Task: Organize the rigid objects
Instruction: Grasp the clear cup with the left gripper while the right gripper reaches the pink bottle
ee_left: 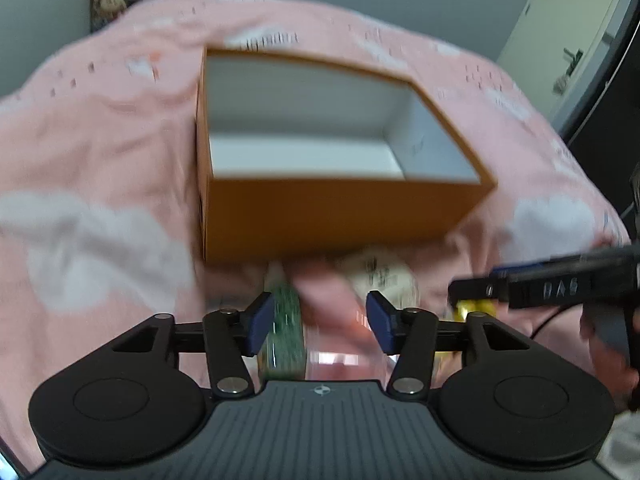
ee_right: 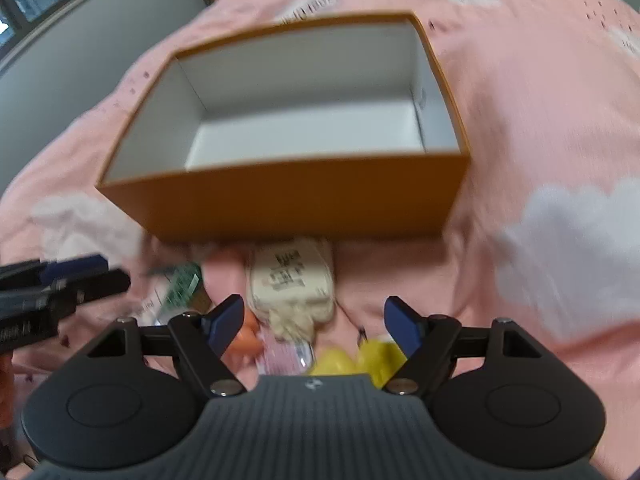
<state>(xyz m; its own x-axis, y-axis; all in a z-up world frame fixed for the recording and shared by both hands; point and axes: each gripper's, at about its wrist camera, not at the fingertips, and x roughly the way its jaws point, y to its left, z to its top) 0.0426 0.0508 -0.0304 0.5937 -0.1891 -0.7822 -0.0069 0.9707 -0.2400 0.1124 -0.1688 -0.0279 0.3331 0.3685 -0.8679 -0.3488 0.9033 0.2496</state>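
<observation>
We saw orange box [ee_right: 304, 200], open top, white inside, nothing in it, on pink bed cover [ee_right: 520, 100]. Near side of box: cream packet [ee_right: 290, 280], green packet [ee_right: 180, 284] to its left, yellow items [ee_right: 352, 358] and orange item [ee_right: 246, 338] nearest us; all blurred. Our left hand-held gripper [ee_left: 320, 322] had jaws apart, green packet [ee_left: 286, 328] just beside left pad, no grip seen. Our right hand-held gripper [ee_right: 314, 324] had jaws apart above clutter, gripping nothing.
</observation>
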